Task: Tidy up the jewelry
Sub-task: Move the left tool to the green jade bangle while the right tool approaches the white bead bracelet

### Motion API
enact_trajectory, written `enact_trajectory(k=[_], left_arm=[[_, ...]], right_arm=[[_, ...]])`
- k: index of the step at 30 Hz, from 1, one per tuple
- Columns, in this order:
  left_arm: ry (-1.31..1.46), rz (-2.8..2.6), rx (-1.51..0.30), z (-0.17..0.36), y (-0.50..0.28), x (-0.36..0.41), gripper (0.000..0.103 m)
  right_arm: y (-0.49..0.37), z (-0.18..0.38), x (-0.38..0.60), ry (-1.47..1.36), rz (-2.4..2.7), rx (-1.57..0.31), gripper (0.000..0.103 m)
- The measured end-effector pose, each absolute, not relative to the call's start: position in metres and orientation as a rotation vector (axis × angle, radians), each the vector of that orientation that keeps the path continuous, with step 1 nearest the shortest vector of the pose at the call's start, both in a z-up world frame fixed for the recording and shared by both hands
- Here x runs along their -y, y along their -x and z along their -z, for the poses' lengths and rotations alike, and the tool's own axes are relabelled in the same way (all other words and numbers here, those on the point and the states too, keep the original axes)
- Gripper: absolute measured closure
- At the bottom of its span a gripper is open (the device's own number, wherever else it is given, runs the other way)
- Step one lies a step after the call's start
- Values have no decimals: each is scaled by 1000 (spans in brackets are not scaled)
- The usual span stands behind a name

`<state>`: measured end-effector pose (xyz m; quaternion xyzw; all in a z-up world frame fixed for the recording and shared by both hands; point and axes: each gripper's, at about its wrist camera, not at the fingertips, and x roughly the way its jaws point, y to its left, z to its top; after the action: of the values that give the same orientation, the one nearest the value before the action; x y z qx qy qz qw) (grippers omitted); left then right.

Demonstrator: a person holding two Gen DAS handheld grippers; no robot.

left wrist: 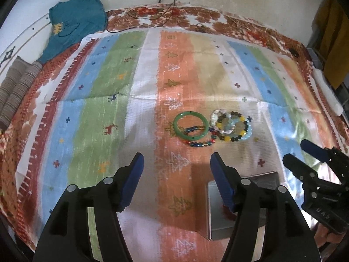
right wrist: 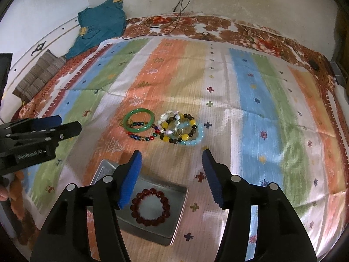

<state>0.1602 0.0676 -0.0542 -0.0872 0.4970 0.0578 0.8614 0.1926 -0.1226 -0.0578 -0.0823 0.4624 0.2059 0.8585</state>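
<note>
I find one dark red bead bracelet (right wrist: 150,207) in the tin tray (right wrist: 174,229) at lower centre, the remaining bracelets (right wrist: 165,127) heaped mid-frame, and both the left hand-held gripper (left wrist: 176,181) and right hand-held gripper (right wrist: 172,178) spread, empty.

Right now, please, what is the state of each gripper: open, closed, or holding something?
Left gripper: open, holding nothing.
Right gripper: open, holding nothing.

Metal tin (left wrist: 220,229) half hidden behind left hand-held gripper (left wrist: 176,179)
</note>
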Motion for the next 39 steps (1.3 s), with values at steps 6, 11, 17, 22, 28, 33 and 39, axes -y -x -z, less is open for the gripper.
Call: enact_trajectory(k=[6, 11, 17, 22, 28, 33, 39], left_arm=[[234, -147, -1062, 65, -170, -84, 40], [220, -171, -1085, 78, -185, -89, 40], [208, -169, -1120, 94, -202, -87, 39], [197, -177, -1136, 102, -215, -88, 39], [200, -193, -1155, 114, -229, -96, 39], [200, -179, -1168, 124, -239, -96, 39], [200, -174, -1179, 131, -249, -98, 39]], right_arm=[[-208, 69, 115, 156, -423, -1002, 42], [-216, 78, 108, 165, -423, -1022, 41], [-227, 87, 102, 172, -427, -1046, 41], [-240, 97, 99, 163, -425, -1071, 41], [-256, 108, 95, 142, -425, -1113, 41], [-267, 116, 89, 151, -418, -1127, 41], [-278, 125, 85, 152, -413, -1146, 41]])
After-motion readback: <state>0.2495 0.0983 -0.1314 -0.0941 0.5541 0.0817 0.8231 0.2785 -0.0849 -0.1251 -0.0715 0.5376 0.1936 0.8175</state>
